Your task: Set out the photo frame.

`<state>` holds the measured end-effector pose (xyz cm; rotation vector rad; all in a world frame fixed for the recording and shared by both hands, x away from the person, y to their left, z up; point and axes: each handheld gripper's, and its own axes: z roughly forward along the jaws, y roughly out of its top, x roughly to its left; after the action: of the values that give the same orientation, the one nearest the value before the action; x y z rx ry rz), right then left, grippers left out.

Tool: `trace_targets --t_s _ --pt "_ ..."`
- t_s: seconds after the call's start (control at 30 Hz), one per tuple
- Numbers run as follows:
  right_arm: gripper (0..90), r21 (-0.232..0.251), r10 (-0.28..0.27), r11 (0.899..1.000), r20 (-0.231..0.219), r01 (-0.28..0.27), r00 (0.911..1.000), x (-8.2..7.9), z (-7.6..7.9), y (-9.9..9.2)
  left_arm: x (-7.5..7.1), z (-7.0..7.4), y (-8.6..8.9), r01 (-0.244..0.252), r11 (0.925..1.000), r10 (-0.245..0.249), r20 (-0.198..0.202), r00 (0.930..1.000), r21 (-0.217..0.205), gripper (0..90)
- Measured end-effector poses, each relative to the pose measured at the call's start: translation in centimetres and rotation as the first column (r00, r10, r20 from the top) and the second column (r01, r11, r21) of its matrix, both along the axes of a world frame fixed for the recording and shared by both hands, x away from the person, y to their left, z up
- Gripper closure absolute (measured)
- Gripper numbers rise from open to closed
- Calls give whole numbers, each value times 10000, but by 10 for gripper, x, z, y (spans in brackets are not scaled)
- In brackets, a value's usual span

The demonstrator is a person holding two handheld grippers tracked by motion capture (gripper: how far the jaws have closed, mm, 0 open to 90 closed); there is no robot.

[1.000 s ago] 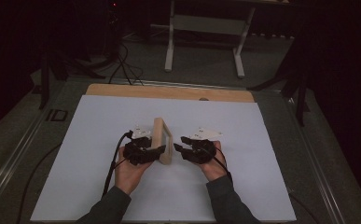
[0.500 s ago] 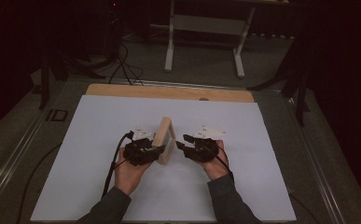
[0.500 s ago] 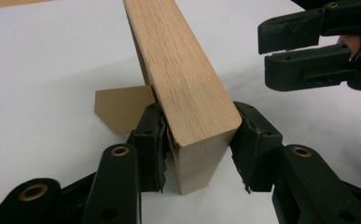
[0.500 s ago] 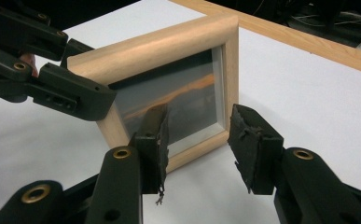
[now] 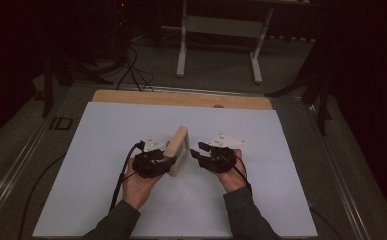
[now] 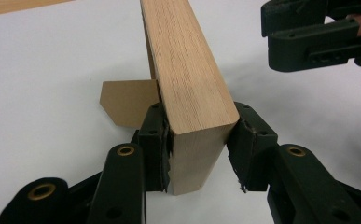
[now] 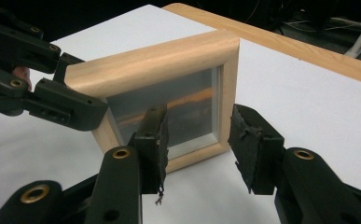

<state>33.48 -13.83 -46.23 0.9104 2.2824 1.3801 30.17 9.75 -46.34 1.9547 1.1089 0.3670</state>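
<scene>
A: So, where does the work stand?

B: I'd judge it the gripping step. On the white sheet (image 5: 106, 190) that covers the wooden table (image 5: 181, 98), the frame (image 5: 179, 150) stands on edge near the sheet's middle. The left gripper (image 6: 197, 149) has just been closing its jaws, and they now clamp the frame's near end, one pad on each face.

A: And the right gripper (image 7: 197, 147)?

B: It hovers just right of the frame, facing its glass, jaws half spread with nothing between them.

A: Next move?

B: Probably steadying the frame, or bringing the right jaws onto its far side; the grip must stay square, since the frame leans a little.

A: Materials?

B: Pale grained wood, thick, square, corners rounded; a glossy pane inside. Behind the frame a brown cardboard stand (image 6: 128, 102) pokes out, flat with clipped corners. The black pads (image 7: 252, 144) look frayed.
</scene>
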Motion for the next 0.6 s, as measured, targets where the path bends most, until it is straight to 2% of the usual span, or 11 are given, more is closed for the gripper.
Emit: trace_targets --t_s 0.37,0.6 --pt "589 45 -197 9998 324 196 9993 2 9 0 -2 0 -2 302 9994 -306 191 9994 179 609" --pt "629 -36 -421 9991 295 422 9987 8 5 1 -4 0 -4 459 9982 -472 333 9983 376 609"
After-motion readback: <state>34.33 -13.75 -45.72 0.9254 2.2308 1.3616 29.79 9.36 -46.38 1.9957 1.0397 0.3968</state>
